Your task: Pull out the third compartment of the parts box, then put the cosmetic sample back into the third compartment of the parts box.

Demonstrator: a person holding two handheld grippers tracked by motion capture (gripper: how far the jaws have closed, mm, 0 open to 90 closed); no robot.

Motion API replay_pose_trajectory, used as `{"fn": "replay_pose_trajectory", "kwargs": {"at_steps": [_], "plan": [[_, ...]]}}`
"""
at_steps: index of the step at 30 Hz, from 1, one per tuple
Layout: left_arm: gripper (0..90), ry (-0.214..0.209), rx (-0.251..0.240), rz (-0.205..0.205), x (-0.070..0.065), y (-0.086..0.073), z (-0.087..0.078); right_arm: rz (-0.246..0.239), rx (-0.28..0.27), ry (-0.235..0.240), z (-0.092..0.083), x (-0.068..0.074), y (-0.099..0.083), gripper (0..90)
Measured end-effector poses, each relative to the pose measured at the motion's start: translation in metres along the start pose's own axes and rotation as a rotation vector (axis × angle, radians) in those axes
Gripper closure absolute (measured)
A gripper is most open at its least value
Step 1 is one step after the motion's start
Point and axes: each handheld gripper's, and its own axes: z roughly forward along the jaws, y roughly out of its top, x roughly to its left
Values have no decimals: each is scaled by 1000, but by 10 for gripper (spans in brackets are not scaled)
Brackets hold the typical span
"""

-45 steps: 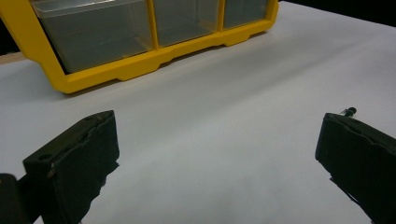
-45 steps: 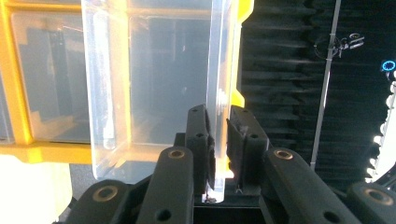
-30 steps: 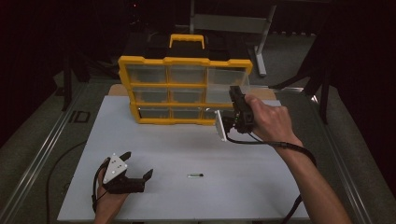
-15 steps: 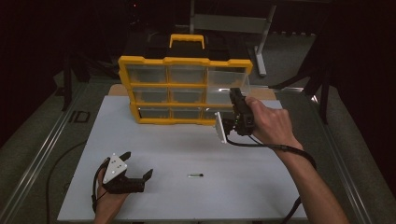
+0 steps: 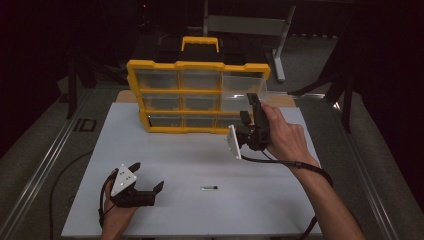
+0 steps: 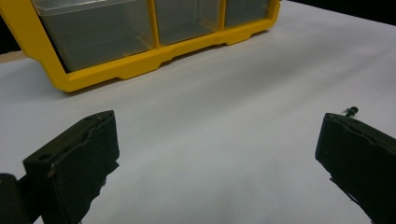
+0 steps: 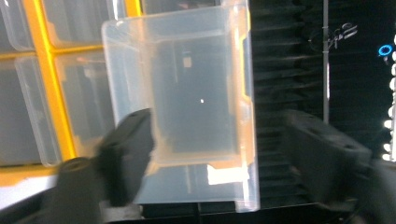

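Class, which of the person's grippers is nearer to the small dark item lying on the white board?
Left. The left gripper rests beside the small item; the right gripper is up at the yellow organizer.

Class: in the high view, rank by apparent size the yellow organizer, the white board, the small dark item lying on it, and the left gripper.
1. White board
2. Yellow organizer
3. Left gripper
4. Small dark item

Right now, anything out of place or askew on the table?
Two things. One clear drawer at the right side of the yellow organizer sticks out while the others sit flush; the right gripper is at it, jaws open. A small dark part lies loose on the white board.
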Motion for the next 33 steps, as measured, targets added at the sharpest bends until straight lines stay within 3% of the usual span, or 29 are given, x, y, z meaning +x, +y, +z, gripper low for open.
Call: {"fn": "replay_pose_trajectory", "kwargs": {"at_steps": [2, 13, 19, 25, 26, 33], "plan": [[3, -1, 0, -1, 0, 0, 0, 15, 2, 0, 1, 6, 0, 141], [2, -3, 5, 8, -1, 0, 1, 44, 12, -27, -1, 24, 1, 137], [3, -2, 2, -1, -1, 0, 0, 58, -5, -13, -6, 36, 1, 137], [3, 0, 3, 1, -1, 0, 1, 74, -4, 21, -10, 51, -2, 140], [3, -1, 4, 2, -1, 0, 1, 98, -11, 31, -11, 53, -2, 140], [2, 7, 1, -12, 1, -1, 0, 150, -10, 90, -18, 68, -2, 139]]}}
